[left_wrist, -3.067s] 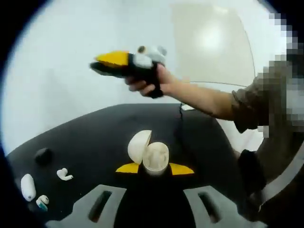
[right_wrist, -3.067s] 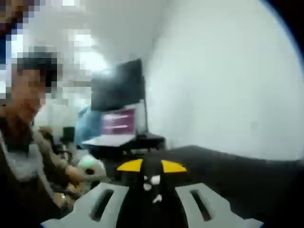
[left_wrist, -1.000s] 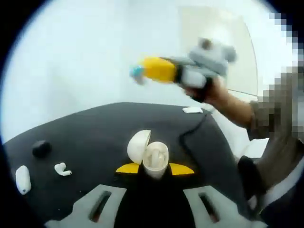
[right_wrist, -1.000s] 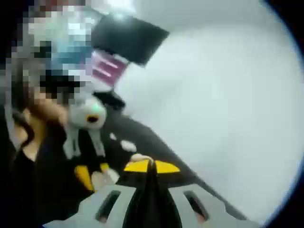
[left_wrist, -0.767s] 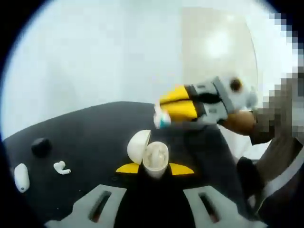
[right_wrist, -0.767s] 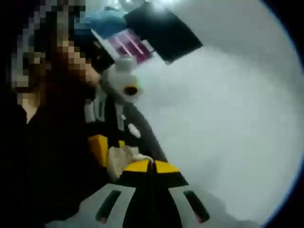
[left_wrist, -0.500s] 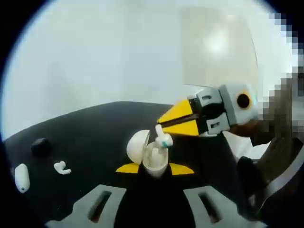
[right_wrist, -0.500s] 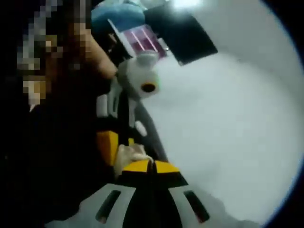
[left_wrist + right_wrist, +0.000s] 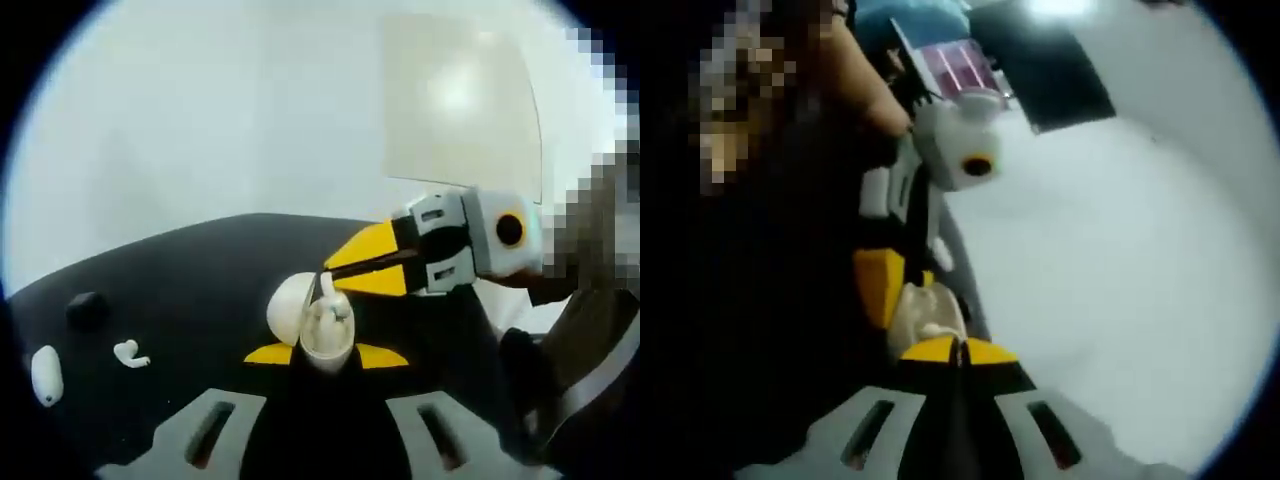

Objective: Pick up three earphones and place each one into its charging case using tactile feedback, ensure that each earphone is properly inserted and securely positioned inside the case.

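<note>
Together, the left gripper (image 9: 328,355) clamped a smooth, egg-shaped open case (image 9: 322,330); the right gripper (image 9: 330,268) pinched a glossy white earphone (image 9: 330,298) above the matte black table (image 9: 190,290), pale wall (image 9: 220,110) behind.

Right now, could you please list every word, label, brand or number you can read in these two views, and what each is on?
None can be read.
Screen behind the left gripper: pink and white bands, too blurred to read.
Open charging case, earphone, right gripper: no markings visible.
</note>
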Demonstrator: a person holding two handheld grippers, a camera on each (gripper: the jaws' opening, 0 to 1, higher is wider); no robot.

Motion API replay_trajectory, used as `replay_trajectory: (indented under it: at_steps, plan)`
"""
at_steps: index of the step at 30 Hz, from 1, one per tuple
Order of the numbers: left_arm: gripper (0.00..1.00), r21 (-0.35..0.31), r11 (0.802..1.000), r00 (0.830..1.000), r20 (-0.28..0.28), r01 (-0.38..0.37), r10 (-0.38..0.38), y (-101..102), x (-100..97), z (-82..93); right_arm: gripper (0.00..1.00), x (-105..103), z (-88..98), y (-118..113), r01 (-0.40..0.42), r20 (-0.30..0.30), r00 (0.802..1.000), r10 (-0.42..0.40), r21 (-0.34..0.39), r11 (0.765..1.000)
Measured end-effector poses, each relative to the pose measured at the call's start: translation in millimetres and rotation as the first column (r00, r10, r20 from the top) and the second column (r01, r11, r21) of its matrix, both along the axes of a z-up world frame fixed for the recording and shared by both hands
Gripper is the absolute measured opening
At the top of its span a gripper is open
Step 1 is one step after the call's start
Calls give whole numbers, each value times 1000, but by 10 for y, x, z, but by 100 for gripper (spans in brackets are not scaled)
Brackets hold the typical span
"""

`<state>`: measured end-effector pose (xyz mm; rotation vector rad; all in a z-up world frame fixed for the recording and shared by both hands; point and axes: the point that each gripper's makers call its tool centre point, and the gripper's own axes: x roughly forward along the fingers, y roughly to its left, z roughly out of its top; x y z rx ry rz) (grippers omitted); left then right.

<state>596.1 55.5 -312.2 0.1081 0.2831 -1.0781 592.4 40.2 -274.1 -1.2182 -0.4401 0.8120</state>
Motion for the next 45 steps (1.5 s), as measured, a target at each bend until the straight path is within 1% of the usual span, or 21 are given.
replay_trajectory:
  at_steps: [8,12,17,20,24,27,28,29,31,32,34,35,36,37,38,39,40,42,43,44,45]
  plan:
    - [18,-1,1000,1000,0,-2,2,-32,6,11,5,0,17,-52,7,-17,1000,-7,32,999]
    - [18,-1,1000,1000,1,-2,2,-36,9,21,5,21,14,-48,43,70,997,-41,-24,999]
    - [18,0,1000,1000,2,-2,2,-33,6,27,5,-29,-40,9,38,72,997,-33,-75,996]
    - [18,2,1000,1000,3,-5,5,-27,12,30,6,-40,-42,-5,36,59,998,-32,-68,997]
    - [18,2,1000,1000,4,-4,4,-26,16,35,6,-69,15,-56,24,-84,996,-19,55,998]
    - [18,3,1000,1000,8,-2,2,-26,8,34,9,-20,67,-152,35,-243,970,7,168,985]
    - [18,3,1000,1000,6,-2,2,-26,9,34,12,18,32,-193,40,-314,949,17,174,984]
    - [18,2,1000,1000,6,-2,2,-25,11,35,16,75,-32,-249,67,-398,917,9,175,982]
    - [18,1,1000,1000,4,-2,2,-25,10,35,20,175,-171,-318,73,-529,848,22,157,985]
    - [18,1,1000,1000,4,-1,1,-25,10,35,21,201,-203,-329,57,-584,809,63,185,981]
    - [18,0,1000,1000,3,1,-1,-23,10,35,28,108,-261,-278,-8,-738,640,213,272,962]
    - [18,0,1000,1000,3,2,-2,-23,7,34,32,107,-216,-252,-17,-767,578,280,332,943]
    - [18,-1,1000,1000,2,2,-2,-22,7,34,33,96,-190,-227,-55,-775,534,338,366,929]
    - [18,-1,1000,1000,1,2,-2,-20,9,35,33,99,-208,-214,-86,-788,504,353,361,929]
    - [18,-1,1000,1000,1,2,-2,-19,9,34,33,183,-231,-210,-82,-786,524,329,338,937]
    - [18,-1,1000,1000,3,2,-2,-19,7,33,32,215,-249,-165,-130,-773,542,331,312,941]
    - [18,0,1000,1000,4,3,-3,-19,7,33,31,205,-240,-125,-154,-782,505,365,335,930]
    - [18,-1,1000,1000,2,5,-5,-16,8,31,31,94,-235,-50,-204,-826,364,430,379,902]
    - [18,-1,1000,1000,1,5,-5,-14,9,30,32,70,-222,-19,-224,-832,320,453,399,889]
    - [18,0,1000,1000,2,5,-5,-13,10,31,34,72,-216,-1,-233,-831,303,466,409,882]
    - [18,0,1000,1000,4,5,-5,-11,12,31,35,103,-217,22,-237,-828,304,471,413,879]
